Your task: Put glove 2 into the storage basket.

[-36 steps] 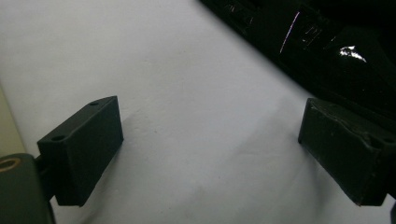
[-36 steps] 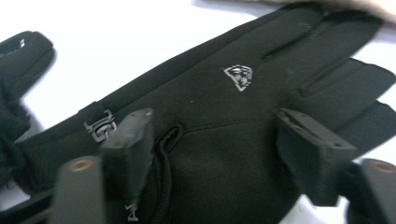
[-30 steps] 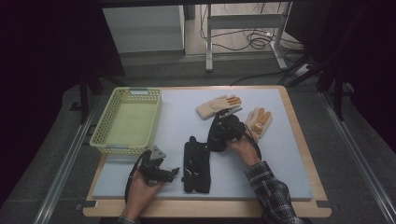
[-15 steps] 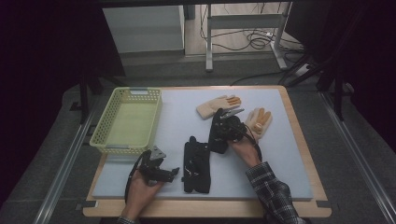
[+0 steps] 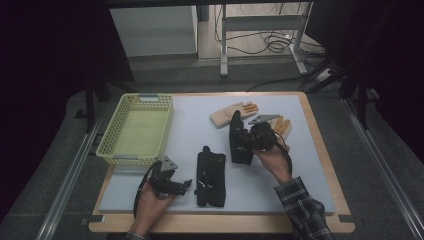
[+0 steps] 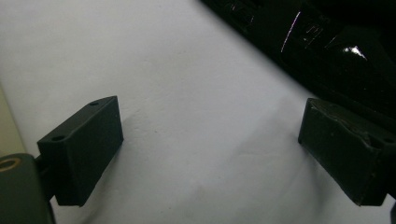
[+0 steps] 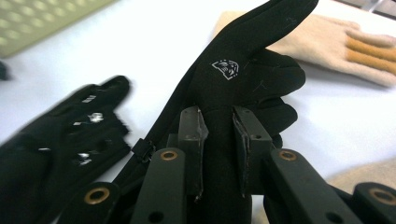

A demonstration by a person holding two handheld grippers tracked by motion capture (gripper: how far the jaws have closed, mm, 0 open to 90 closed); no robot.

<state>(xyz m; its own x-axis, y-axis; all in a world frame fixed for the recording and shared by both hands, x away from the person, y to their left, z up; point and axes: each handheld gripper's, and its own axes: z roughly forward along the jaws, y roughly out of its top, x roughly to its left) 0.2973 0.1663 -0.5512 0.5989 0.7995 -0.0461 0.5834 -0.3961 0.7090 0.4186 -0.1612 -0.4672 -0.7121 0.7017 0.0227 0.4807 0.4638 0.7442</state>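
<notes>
Right gripper, frame centre, jaws just closed, clamps black glove off the mat; left gripper jaws open, white mat bare between.

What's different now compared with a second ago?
The right gripper has just closed its jaws on a black glove and lifted it off the mat. The left gripper, the other black glove, the tan gloves and the basket stayed put.

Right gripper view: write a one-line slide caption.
Right claw clamps a black glove above the white mat; a second black glove and beige glove lie behind.
</notes>
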